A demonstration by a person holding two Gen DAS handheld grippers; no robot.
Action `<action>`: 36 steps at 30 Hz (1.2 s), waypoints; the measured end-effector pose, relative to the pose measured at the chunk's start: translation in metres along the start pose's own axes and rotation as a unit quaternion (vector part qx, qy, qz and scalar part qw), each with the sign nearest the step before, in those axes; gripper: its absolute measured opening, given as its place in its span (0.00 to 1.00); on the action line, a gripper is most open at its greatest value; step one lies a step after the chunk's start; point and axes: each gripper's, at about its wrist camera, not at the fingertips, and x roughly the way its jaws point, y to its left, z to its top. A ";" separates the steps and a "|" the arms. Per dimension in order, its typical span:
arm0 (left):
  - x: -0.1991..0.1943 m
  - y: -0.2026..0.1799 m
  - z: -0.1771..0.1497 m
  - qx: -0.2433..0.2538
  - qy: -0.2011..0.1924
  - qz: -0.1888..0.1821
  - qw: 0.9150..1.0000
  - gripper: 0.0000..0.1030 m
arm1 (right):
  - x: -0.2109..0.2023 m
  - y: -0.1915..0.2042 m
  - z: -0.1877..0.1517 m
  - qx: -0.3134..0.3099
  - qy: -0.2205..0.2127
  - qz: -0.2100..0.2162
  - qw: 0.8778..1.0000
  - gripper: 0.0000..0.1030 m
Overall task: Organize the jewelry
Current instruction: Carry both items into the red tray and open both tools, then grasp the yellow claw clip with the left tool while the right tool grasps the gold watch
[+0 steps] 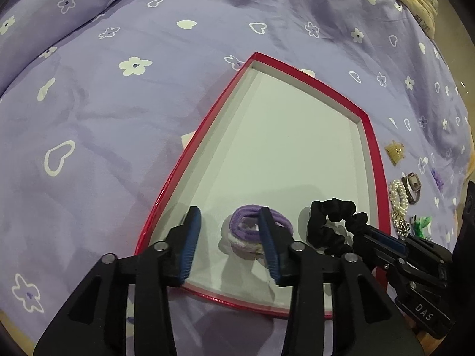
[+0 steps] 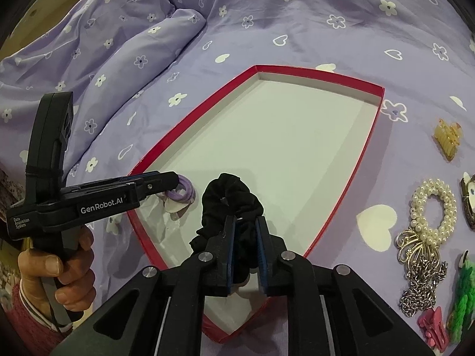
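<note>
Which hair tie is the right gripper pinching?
The black scrunchie. The right gripper is shut on it inside the red tray; the purple ties lie loose by the open left gripper.

Scrunchie (image 1: 332, 225) and hair ties (image 1: 252, 231) lie in the tray (image 1: 374, 160).

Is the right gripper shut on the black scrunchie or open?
Shut on it: the right gripper pinches the black scrunchie between its pads, over the red box.
</note>
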 end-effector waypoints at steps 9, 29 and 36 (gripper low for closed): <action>-0.013 -0.005 -0.005 0.003 -0.001 0.006 1.000 0.49 | -0.020 -0.003 -0.006 0.009 -0.022 -0.001 1.000 0.27; -0.031 -0.076 -0.003 0.055 -0.015 -0.033 0.998 0.53 | -0.100 -0.077 -0.046 0.096 -0.080 -0.055 0.991 0.32; -0.026 -0.115 -0.001 0.088 -0.013 -0.047 0.995 0.57 | -0.126 -0.110 -0.057 0.130 -0.104 -0.079 0.983 0.32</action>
